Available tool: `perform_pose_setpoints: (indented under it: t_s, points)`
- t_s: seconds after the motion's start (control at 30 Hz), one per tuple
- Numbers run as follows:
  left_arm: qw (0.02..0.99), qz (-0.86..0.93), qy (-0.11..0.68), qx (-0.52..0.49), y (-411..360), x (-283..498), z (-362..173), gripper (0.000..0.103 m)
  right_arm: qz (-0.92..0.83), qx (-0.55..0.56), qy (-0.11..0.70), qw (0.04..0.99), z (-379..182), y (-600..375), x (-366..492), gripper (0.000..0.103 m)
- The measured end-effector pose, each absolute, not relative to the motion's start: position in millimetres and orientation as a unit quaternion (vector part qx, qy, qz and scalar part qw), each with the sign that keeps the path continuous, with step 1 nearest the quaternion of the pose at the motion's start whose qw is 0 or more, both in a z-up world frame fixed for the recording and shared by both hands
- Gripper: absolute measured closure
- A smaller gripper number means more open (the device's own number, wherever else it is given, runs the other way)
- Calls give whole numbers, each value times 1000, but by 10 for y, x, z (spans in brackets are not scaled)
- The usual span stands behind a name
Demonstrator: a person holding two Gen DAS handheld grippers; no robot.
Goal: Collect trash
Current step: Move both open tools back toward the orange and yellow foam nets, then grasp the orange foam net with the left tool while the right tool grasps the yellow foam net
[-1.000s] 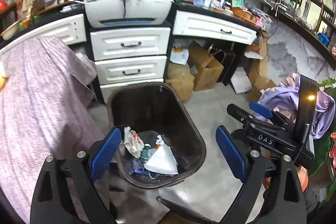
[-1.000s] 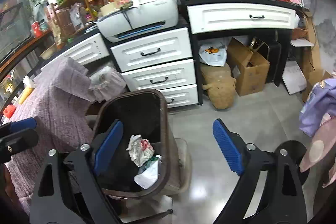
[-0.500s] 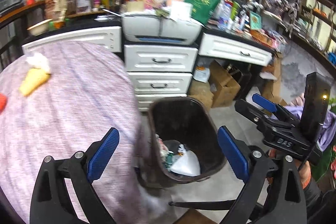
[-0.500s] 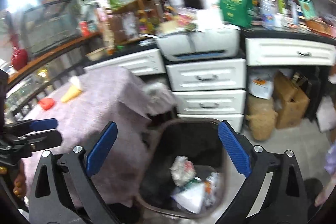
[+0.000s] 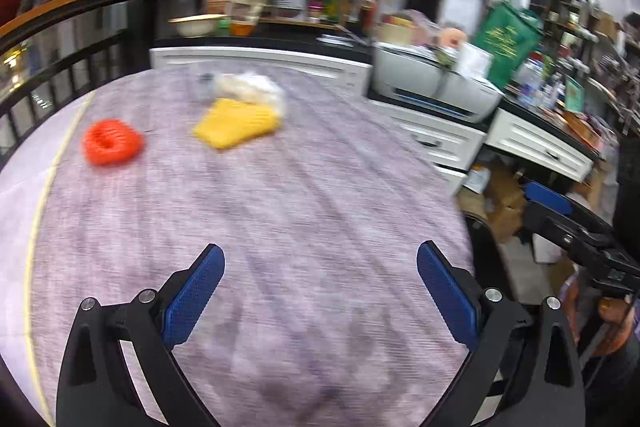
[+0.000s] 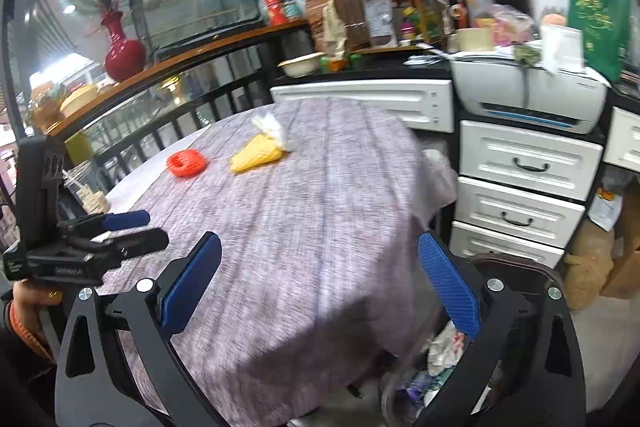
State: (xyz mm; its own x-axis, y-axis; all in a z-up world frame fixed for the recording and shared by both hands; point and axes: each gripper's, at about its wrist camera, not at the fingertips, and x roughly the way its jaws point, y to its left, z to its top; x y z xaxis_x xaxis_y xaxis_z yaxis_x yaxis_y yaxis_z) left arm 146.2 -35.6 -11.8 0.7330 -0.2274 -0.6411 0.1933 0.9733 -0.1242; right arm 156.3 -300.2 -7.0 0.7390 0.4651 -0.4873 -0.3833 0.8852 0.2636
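Observation:
On the purple tablecloth lie an orange mesh ring, a yellow foam net and a crumpled clear plastic bag touching it at the far side. My left gripper hovers open over the cloth's near part, well short of them, with nothing between its pads. My right gripper is also open with nothing in it, above the table's near right corner. Under it to the right stands the brown trash bin with crumpled trash inside. The ring and net lie far ahead.
White drawers with a grey printer on top stand right of the table. A black railing runs behind it. Cardboard boxes sit on the floor. Each gripper shows in the other's view: right gripper, left gripper.
Both grippers have swung left and up from over the bin to above the table. The bin has left the left wrist view, and the orange ring and yellow net have come into view.

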Motion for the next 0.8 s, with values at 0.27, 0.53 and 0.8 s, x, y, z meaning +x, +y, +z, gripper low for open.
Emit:
perform_pose_setpoints:
  t_s: [0.27,0.53,0.8]
  points:
    - [938,-22,345,-6,339,1824,-85,7,268,53,312,910,-40,-2498,1911,6]
    - [927,24,374,-14,913,2368,-174,7,293,43,358,885,-74,-1933,2478,6]
    - [915,36,401,-32,1227,2930,-291,8,302,16,383,873,-81,-1364,3047,6]
